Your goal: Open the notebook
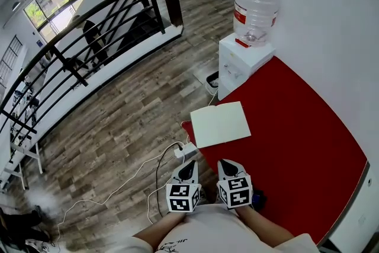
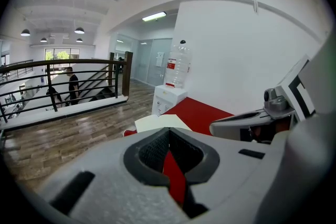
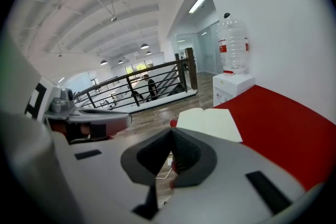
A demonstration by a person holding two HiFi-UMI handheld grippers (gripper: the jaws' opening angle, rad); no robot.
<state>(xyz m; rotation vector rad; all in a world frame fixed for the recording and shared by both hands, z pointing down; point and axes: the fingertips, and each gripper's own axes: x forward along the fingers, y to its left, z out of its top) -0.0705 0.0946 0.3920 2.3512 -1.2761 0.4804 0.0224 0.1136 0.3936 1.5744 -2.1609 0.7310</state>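
Note:
A notebook (image 1: 220,123) with cream pages lies open and flat at the near left corner of the red table (image 1: 290,139). It also shows ahead of the jaws as the notebook (image 2: 160,122) in the left gripper view and as the notebook (image 3: 210,122) in the right gripper view. Both grippers hang close to my body, short of the notebook and apart from it. The left gripper (image 1: 189,165) is shut with nothing in it, its tips meeting (image 2: 169,130). The right gripper (image 1: 228,164) is also shut and empty (image 3: 171,132).
A white water dispenser (image 1: 240,65) with a clear bottle (image 1: 256,6) stands at the table's far corner against the white wall. On the wooden floor to the left lie a white power strip (image 1: 185,151) and cable. A black railing (image 1: 89,38) runs beyond, with a person behind it.

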